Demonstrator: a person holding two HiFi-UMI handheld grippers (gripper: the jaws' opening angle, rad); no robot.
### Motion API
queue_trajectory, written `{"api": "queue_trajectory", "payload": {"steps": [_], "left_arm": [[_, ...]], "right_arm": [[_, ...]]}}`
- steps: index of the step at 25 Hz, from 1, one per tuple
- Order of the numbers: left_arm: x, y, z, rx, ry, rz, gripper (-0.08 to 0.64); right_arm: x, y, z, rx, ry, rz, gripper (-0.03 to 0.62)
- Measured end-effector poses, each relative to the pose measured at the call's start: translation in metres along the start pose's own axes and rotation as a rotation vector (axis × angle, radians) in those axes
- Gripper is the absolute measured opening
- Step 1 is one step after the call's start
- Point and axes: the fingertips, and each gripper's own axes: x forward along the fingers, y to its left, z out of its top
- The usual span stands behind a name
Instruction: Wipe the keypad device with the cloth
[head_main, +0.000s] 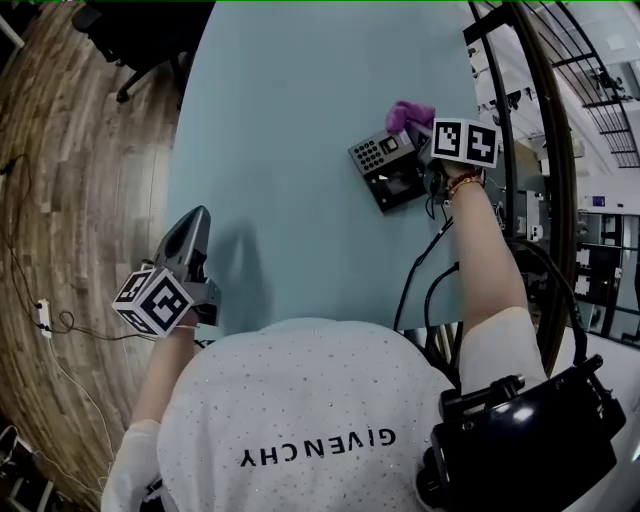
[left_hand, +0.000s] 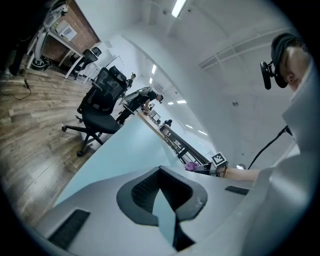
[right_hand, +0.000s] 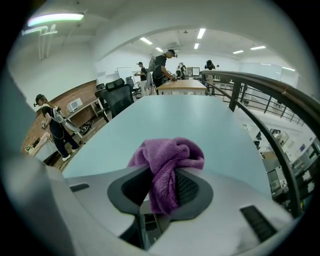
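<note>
Rounded left edge of the pale blue table (head_main: 290, 150), with wood-plank floor (head_main: 80, 200) beyond it. On the right, set close against a black metal railing (head_main: 530, 120). Broad, smooth tabletop between the two grippers, which are well apart from each other.

Near the right edge, lying flat and turned at an angle: the keypad device (head_main: 385, 165), a grey panel of small dark buttons joined to a black boxy part. Right gripper (head_main: 420, 138) over its far end, closed on the cloth (head_main: 409, 115). Purple, fluffy terry, bunched into a lump that bulges past the ribbed dark pads and hangs down between them. Cloth at the device's far corner; contact not certain from above.

Left gripper (head_main: 195, 220) at the near left edge. Grey wedge-shaped fingers, tips meeting, nothing held.

Black cables (head_main: 430, 270) draped over the near right edge beside the arm. Black office chair (head_main: 140, 40) on the floor off the far left corner. Thin cord (head_main: 62, 322) trailing on the planks. More desks and several people (right_hand: 160, 65) beyond the table's far end.
</note>
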Motion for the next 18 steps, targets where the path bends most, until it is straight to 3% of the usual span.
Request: {"api": "queue_trajectory", "payload": {"steps": [7,13,18], "left_arm": [[0.0,0.005,-0.001,-0.004,-0.002,0.007,0.012],[-0.006,0.01,-0.002,-0.006,-0.002,0.025,0.012],[-0.01,0.015,-0.012,-0.022,0.006,0.03,0.012]], "right_arm": [[0.01,0.013,0.015,-0.076,0.009,-0.003,0.104],[0.01,0.044,0.041,-0.39,-0.001,-0.026,0.104],[0.038,0.049,0.021,-0.44,0.089,-0.055,0.106]]}}
